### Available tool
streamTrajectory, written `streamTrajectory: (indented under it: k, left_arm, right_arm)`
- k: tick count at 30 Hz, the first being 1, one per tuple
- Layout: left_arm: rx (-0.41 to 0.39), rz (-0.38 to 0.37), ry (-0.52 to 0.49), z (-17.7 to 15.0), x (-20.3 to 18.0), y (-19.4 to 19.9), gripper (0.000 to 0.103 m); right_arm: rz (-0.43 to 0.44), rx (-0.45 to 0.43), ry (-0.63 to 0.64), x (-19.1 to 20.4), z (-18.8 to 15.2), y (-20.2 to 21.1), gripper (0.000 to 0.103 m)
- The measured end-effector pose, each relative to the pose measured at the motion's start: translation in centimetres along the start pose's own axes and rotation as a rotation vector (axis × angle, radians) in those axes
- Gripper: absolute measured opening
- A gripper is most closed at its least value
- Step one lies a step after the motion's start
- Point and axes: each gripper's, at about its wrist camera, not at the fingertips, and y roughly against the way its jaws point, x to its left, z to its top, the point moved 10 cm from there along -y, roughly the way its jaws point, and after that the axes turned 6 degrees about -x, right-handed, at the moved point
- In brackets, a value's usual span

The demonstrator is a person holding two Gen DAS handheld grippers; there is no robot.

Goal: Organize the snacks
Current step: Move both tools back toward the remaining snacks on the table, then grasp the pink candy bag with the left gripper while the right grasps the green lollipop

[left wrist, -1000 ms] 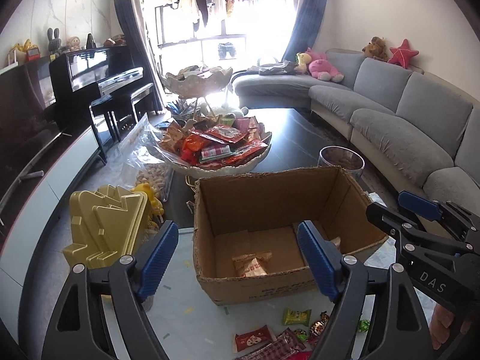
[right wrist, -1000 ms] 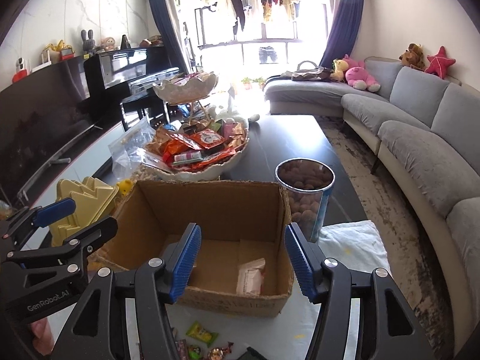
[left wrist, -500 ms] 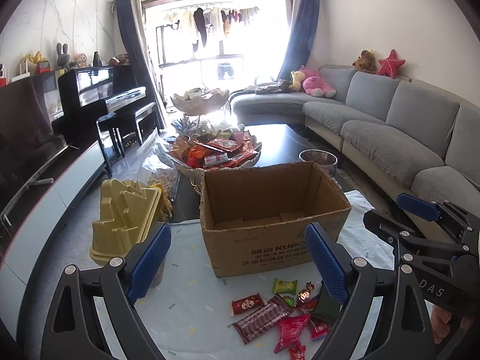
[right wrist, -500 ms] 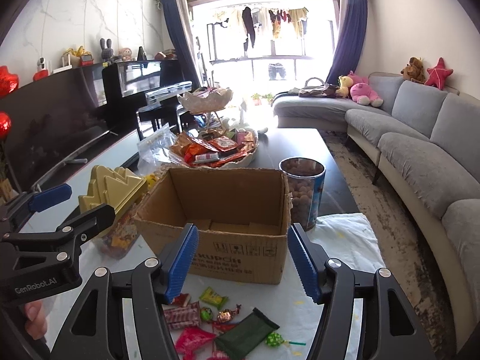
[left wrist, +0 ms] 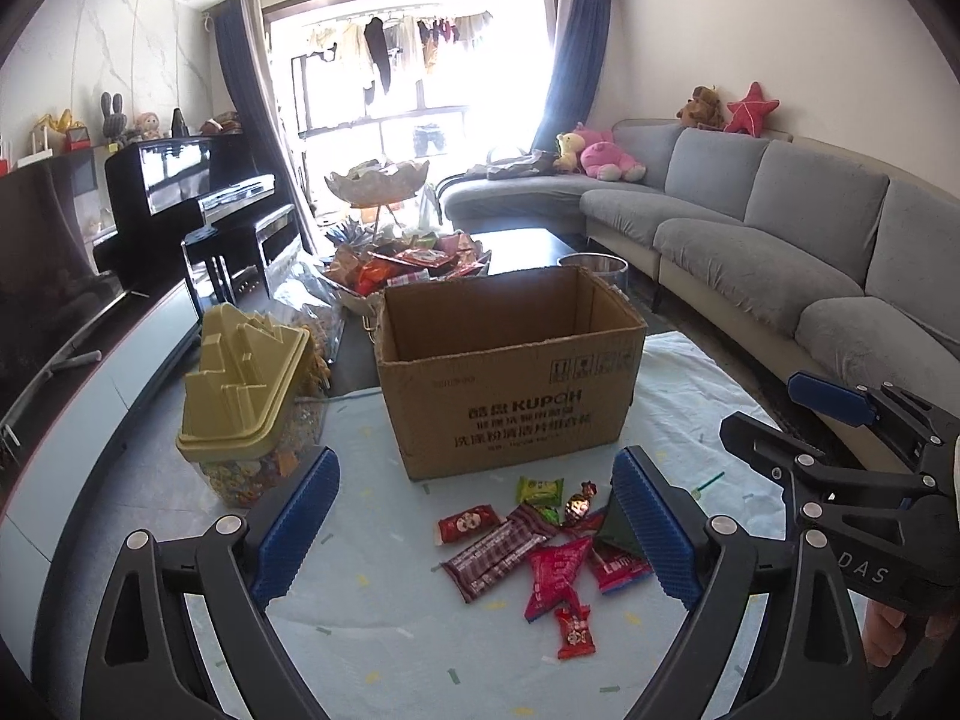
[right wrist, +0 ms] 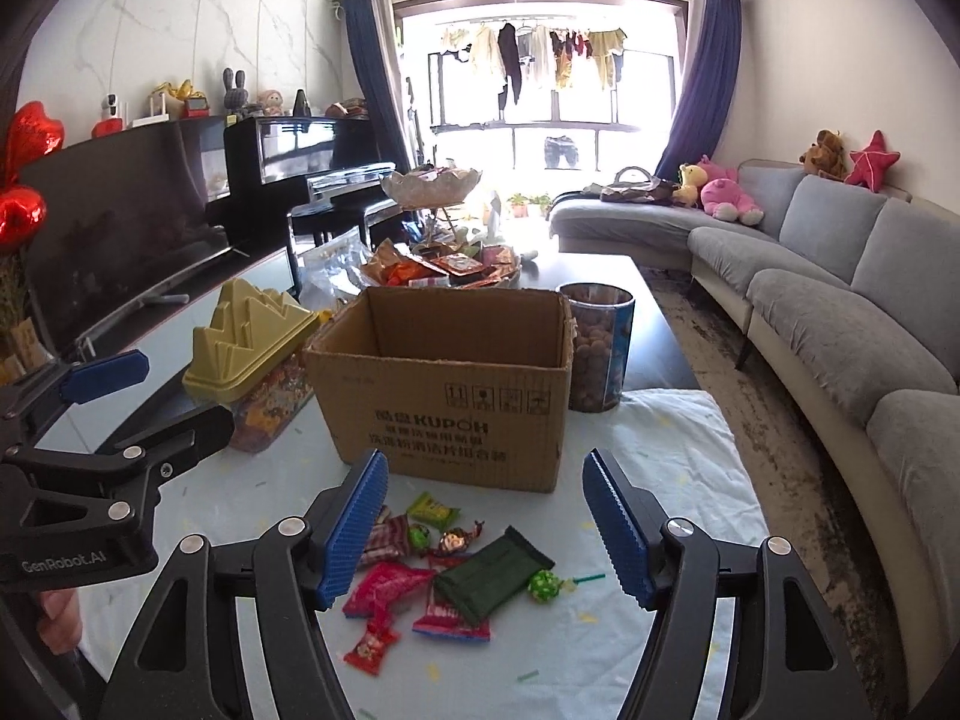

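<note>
Left gripper (left wrist: pixel 474 531) and right gripper (right wrist: pixel 486 525): ribbed blue pads spread wide, nothing held. Corrugated cardboard box (right wrist: pixel 447 387) (open-topped) behind crinkled foil snack wrappers (right wrist: pixel 444 570).

The surface (left wrist: pixel 372 612) wears a pale cloth (right wrist: pixel 678 438). On it stand a cardboard box (left wrist: pixel 510 396), a yellow-lidded jar (left wrist: pixel 252 420) (left of the box) and a nut canister (right wrist: pixel 597 348); loose snack packets (left wrist: pixel 540 552) lie before the box.

- Open brown cardboard box (right wrist: pixel 447 387) on a pale blue cloth (right wrist: pixel 660 462).
- Scattered wrapped snacks (right wrist: pixel 450 570) lie before it, between the right gripper's (right wrist: pixel 486 525) spread blue-padded fingers (right wrist: pixel 354 525).
</note>
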Motion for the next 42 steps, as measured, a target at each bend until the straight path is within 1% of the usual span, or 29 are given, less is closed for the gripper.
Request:
streamTrajectory:
  k: [5,7,11,16,19,26,30,33,37,39,42]
  left_arm:
    - [0.048,-0.022,0.024,-3.0,-0.9,-0.3,0.094]
    - [0.071,-0.034,0.033,-4.2,-1.3,-0.5,0.094]
    - [0.117,-0.041,0.048,-6.4,-2.0,-1.1,0.094]
    - [0.178,-0.058,0.047,-9.0,-2.9,-2.4,0.094]
    - [0.207,-0.062,0.051,-10.1,-3.1,-3.3,0.094]
    - [0.248,-0.054,0.053,-11.8,-3.5,-5.8,0.093]
    - [0.28,-0.057,0.058,-12.6,-3.6,-7.5,0.086]
    - [0.296,-0.061,0.059,-12.8,-3.7,-8.7,0.082]
    - [0.32,-0.07,0.075,-13.0,-3.8,-10.0,0.077]
    - [0.333,-0.075,0.082,-13.2,-3.8,-10.5,0.072]
    - [0.349,-0.091,0.087,-13.4,-4.1,-11.3,0.066]
  right_arm:
    - [-0.03,0.013,-0.011,-0.9,-2.4,0.6,0.068]
    - [-0.029,0.026,-0.019,-1.2,-3.3,0.7,0.068]
    - [-0.034,0.064,-0.014,-1.6,-5.3,0.5,0.068]
    - [-0.02,0.126,-0.049,-2.0,-8.2,-0.1,0.068]
    - [-0.022,0.159,-0.065,-2.4,-9.6,-0.8,0.068]
    - [-0.032,0.231,-0.115,-3.9,-12.2,-3.3,0.068]
    - [-0.043,0.254,-0.139,-4.8,-12.9,-4.8,0.067]
    - [-0.038,0.276,-0.141,-5.0,-13.4,-6.0,0.061]
    - [-0.03,0.298,-0.147,-5.3,-13.7,-7.6,0.057]
    - [-0.029,0.312,-0.148,-5.4,-13.9,-8.4,0.051]
    - [-0.023,0.329,-0.155,-5.5,-14.2,-9.5,0.047]
